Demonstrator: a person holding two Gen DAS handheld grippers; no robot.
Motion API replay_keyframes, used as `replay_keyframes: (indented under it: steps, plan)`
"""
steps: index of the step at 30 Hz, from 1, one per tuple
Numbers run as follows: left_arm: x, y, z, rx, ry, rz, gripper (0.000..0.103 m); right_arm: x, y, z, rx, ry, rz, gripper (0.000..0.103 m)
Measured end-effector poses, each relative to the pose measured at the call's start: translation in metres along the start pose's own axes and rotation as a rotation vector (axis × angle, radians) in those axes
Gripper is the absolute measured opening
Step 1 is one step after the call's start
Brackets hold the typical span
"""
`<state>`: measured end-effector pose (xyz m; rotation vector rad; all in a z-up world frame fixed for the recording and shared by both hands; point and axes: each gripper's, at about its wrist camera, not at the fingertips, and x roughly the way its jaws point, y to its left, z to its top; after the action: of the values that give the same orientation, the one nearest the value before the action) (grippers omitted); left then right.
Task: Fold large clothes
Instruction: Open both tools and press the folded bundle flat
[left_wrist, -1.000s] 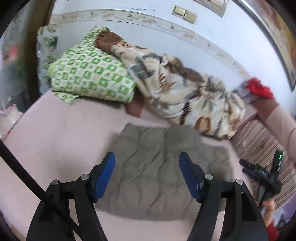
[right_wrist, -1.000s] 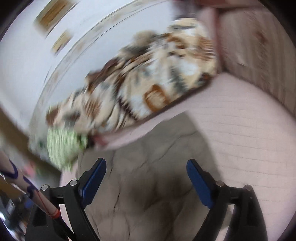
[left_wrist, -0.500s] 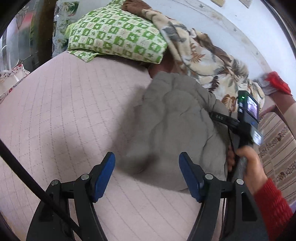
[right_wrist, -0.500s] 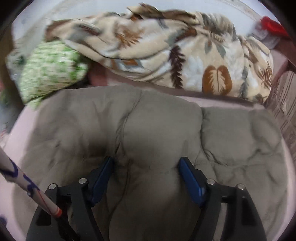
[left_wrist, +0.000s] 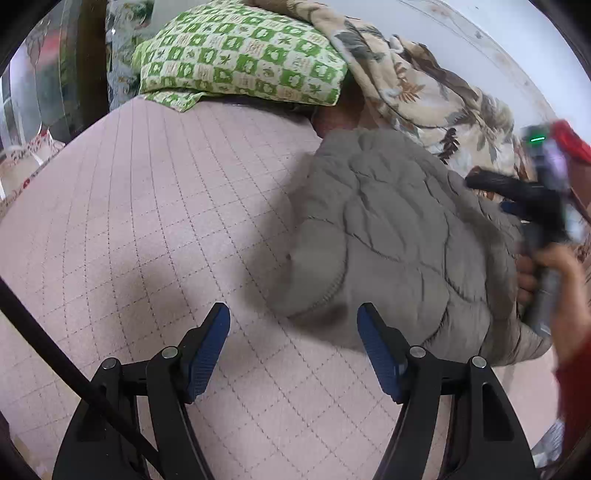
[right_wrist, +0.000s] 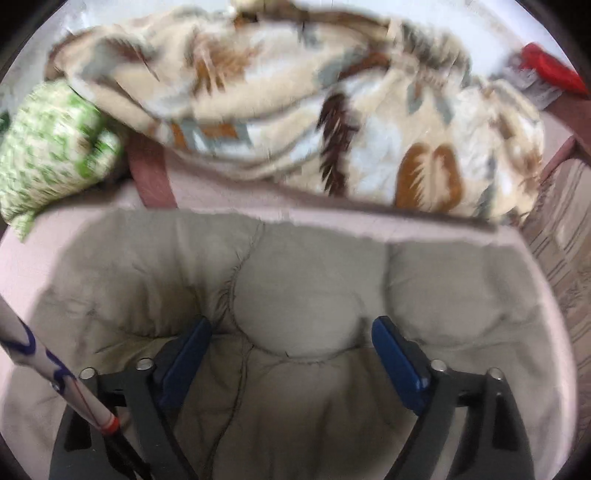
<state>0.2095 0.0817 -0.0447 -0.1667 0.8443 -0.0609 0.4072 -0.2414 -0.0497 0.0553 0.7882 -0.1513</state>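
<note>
Two hand-held grippers over a pink quilted bed (left_wrist: 155, 206). Left gripper (left_wrist: 293, 347): blue pads spread apart, nothing between them, poised above the bedspread just near of the grey padded garment (left_wrist: 391, 236). The garment lies bunched on the right part of the bed, its far edge close to a leaf-patterned blanket (left_wrist: 417, 81); a green checked pillow (left_wrist: 240, 62) sits far left. Right gripper (right_wrist: 291, 350): pads likewise spread, straddling a puffed quilted panel of the garment (right_wrist: 295, 295); contact with the cloth cannot be told. From the left wrist view, that gripper (left_wrist: 517, 192) appears blurred at the garment's right side.
</note>
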Motion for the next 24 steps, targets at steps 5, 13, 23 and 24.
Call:
replay_keyframes:
  steps: [5, 13, 23, 24]
  plan:
    - [-0.017, -0.019, -0.018, 0.074, -0.057, 0.056, 0.070, -0.102, -0.027, -0.040, 0.011, -0.073, 0.121, 0.092]
    - [-0.061, -0.062, -0.058, 0.219, -0.149, 0.093, 0.071, -0.202, -0.103, -0.160, 0.044, -0.040, 0.117, 0.093]
    - [-0.068, -0.052, -0.116, 0.157, -0.044, 0.060, 0.073, -0.247, -0.167, -0.276, 0.174, -0.001, 0.075, 0.093]
    - [-0.066, -0.050, -0.120, 0.155, -0.032, 0.068, 0.073, -0.252, -0.170, -0.285, 0.183, -0.008, 0.068, 0.093]
